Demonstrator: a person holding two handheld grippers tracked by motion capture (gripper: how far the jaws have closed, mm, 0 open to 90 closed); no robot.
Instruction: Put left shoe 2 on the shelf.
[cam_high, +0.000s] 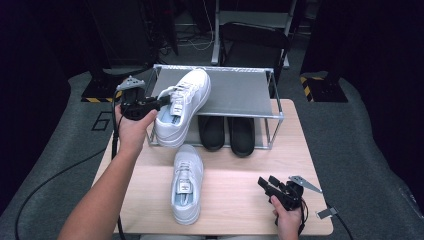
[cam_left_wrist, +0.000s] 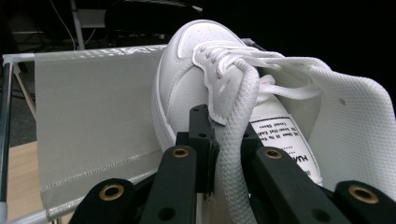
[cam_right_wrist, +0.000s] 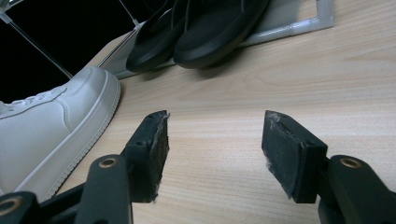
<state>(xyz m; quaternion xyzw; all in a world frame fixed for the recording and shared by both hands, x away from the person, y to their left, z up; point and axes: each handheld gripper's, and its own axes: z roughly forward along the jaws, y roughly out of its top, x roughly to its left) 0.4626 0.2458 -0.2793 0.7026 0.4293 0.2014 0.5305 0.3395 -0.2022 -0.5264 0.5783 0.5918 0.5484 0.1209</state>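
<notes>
The left claw (cam_high: 159, 101), clenched on the collar of 1 white sneaker (cam_high: 182, 106), holds it toe-forward half over the shoe rack's top shelf (cam_high: 235, 90), long axis running ahead of the claw.

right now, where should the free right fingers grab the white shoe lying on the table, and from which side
Likely at the collar: close the right gripper on one padded side wall of the shoe on the table, coming from above with one finger inside. The shoe stands upright on its sole with its mouth open upward, and the other shoe is held that way.
</notes>
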